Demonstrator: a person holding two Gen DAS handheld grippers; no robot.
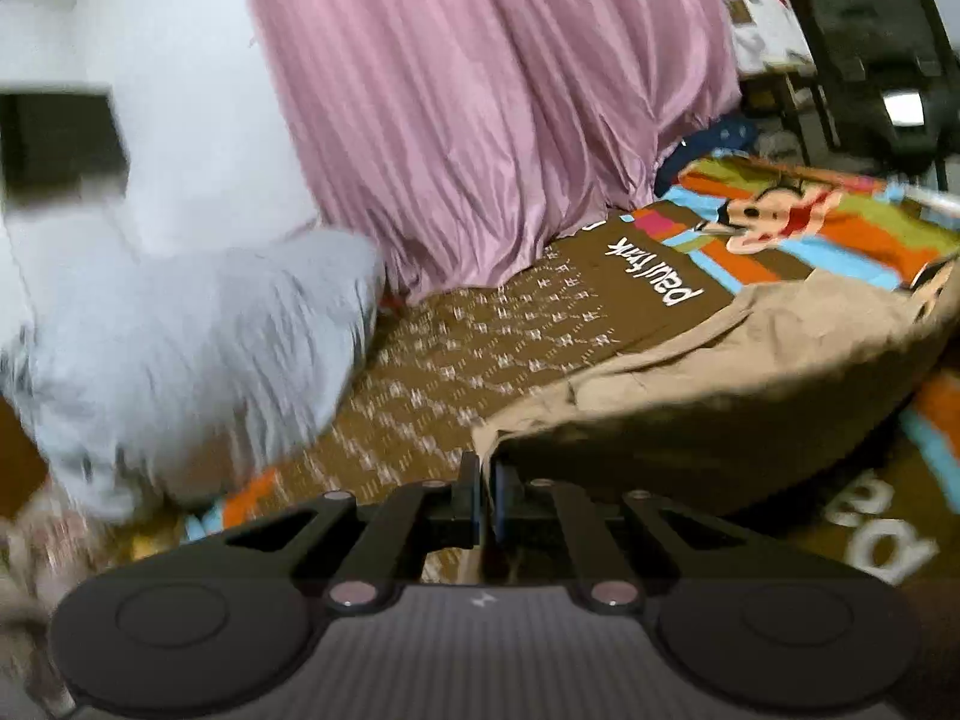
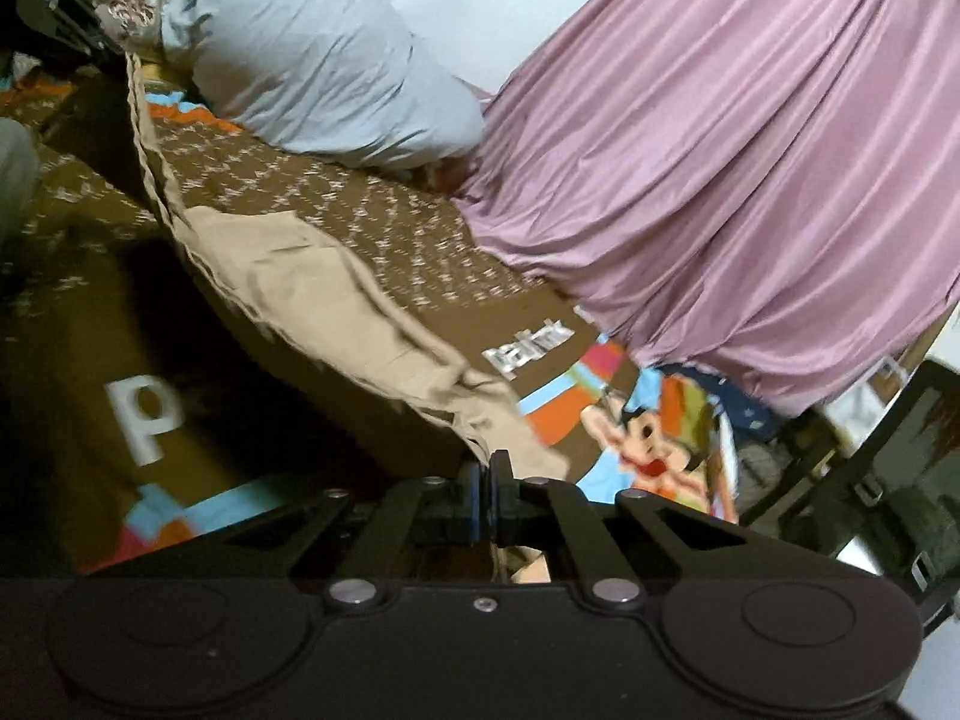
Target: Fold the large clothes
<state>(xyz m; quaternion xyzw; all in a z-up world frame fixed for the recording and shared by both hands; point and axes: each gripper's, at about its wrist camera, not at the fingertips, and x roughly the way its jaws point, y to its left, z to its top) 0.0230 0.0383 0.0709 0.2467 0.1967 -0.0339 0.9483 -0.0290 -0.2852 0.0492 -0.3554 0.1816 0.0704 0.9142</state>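
Tan cloth, one garment (image 1: 720, 360) as far as I can tell, sags soft and light across the lower right of the left view, above the patterned bedsheet (image 1: 480, 348); I'd keep hold of it at its edge corners, since the limp middle will only droop. My left gripper (image 1: 486, 480) has its jaws pinched together on one corner at bottom centre, and my right gripper (image 2: 485, 474) is clamped likewise on another. I count two grippers, one pink curtain (image 1: 480, 90) and one pale blue pillow (image 1: 192, 360).
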